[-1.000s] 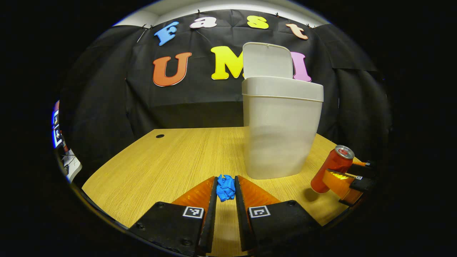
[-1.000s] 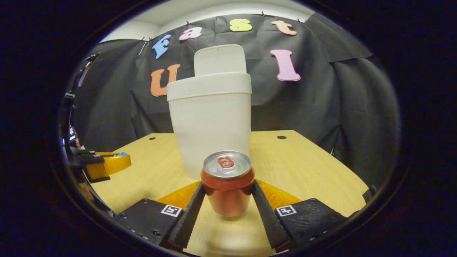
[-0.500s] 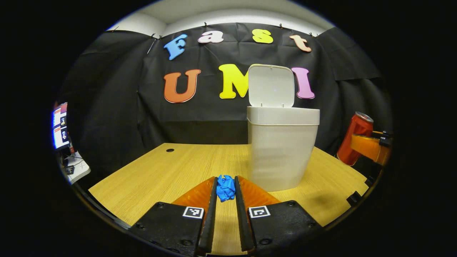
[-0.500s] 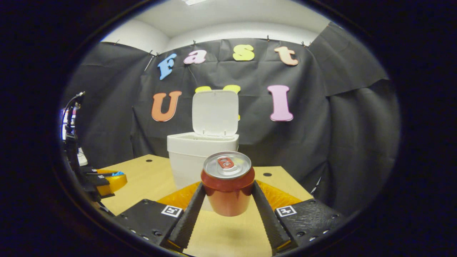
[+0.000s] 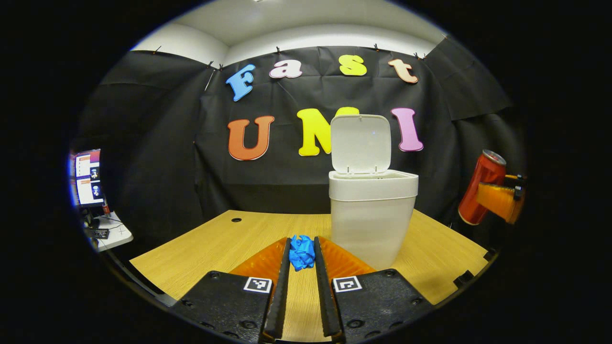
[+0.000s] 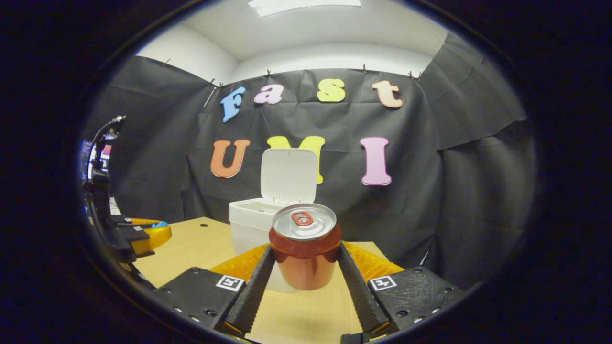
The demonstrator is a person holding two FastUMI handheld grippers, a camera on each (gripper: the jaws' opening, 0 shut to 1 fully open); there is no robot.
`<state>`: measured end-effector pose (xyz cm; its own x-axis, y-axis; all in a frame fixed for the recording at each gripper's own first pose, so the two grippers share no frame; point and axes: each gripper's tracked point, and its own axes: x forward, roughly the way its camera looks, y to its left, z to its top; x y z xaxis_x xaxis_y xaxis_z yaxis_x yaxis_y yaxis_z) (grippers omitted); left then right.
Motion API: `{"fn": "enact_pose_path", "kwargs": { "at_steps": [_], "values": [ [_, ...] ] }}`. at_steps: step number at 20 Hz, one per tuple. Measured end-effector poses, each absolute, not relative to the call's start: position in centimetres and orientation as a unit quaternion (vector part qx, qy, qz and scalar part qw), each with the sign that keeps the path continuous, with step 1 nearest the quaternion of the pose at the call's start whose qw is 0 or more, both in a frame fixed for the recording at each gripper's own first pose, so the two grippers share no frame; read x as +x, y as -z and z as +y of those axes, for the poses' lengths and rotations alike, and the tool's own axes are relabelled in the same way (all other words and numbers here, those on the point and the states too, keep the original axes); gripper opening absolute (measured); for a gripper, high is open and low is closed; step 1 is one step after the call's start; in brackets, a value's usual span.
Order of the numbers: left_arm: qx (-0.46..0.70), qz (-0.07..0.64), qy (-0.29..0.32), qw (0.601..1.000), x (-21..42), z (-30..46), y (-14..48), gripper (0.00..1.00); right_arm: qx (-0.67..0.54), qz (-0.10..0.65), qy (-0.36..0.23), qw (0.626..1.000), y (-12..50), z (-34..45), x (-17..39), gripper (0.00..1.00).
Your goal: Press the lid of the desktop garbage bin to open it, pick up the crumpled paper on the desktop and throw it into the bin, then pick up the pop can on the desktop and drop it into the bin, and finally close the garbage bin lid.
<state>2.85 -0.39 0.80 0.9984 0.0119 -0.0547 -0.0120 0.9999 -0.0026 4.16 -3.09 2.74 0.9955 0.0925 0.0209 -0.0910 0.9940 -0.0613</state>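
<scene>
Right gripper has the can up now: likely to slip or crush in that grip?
The pop can sits upright between the right gripper fingers, undented, so probably stiff enough. Its smooth round wall may twist or slide. Likely light: it hangs level.

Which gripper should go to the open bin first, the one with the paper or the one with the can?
Left. The left gripper is shut on the crumpled paper, which goes in first; the bin stands close ahead, lid up. The right gripper holds the pop can.
</scene>
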Motion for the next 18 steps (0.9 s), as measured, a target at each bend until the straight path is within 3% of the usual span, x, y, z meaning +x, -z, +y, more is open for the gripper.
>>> {"fn": "enact_pose_path", "kwargs": {
  "at_steps": [2, 3, 6, 7, 8, 18],
  "values": [
    [0.009, 0.011, -0.020, 1.000, 2.8, -0.3, -2.6, 0.39, -0.028, -0.003, -0.061, 0.998, -2.3, -2.7, 4.3, 0.80],
    [0.009, 0.002, -0.030, 1.000, 3.0, -0.1, -3.3, 0.33, -0.025, -0.001, -0.064, 0.998, -2.1, -2.8, 4.3, 0.80],
    [0.001, -0.002, -0.032, 0.999, 3.5, -0.6, -4.6, 0.35, -0.006, 0.003, -0.077, 0.997, -1.7, -3.5, 4.3, 0.80],
    [-0.003, 0.001, -0.027, 1.000, 4.0, -0.9, -5.0, 0.29, -0.004, 0.005, -0.082, 0.997, -1.5, -3.6, 4.3, 0.80],
    [-0.012, 0.003, -0.012, 1.000, 4.3, -1.4, -5.5, 0.35, -0.001, 0.005, -0.082, 0.997, -1.6, -4.0, 4.4, 0.80],
    [-0.001, -0.016, -0.029, 0.999, 10.4, -1.1, -12.8, 0.35, 0.028, -0.012, -0.073, 0.997, -1.8, -7.2, 5.4, 0.79]
  ]
}}
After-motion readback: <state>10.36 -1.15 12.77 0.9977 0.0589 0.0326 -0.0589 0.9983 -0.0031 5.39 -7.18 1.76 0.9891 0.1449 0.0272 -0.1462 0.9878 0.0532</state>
